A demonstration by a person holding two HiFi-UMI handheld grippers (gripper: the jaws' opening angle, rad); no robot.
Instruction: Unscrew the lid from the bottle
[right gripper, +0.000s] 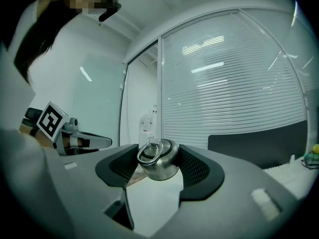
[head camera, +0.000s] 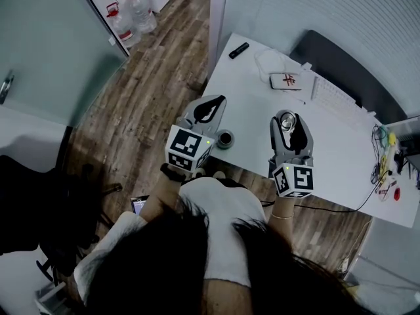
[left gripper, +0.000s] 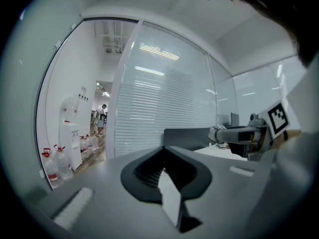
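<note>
In the head view my right gripper (head camera: pixel 289 125) is clenched on the bottle (head camera: pixel 286 122) and holds it over the white table (head camera: pixel 256 100). My left gripper (head camera: pixel 209 107) hangs to one side, clear of it. A small dark ring (head camera: pixel 224 138) lies on the table near the left gripper; I cannot tell what it is. The left gripper view shows my jaws pressed together with nothing between them. The right gripper view shows the bottle pinched near its top between the two ribbed pads. I judge it stiff, smooth and slippery, and probably light, so the body wants a firm clamp while the left gripper takes the lid (right gripper: pixel 165 147) by its rim. The bottle is polished steel with a rounded shoulder, and a metal loop (right gripper: pixel 148 153) lies folded across the lid.
</note>
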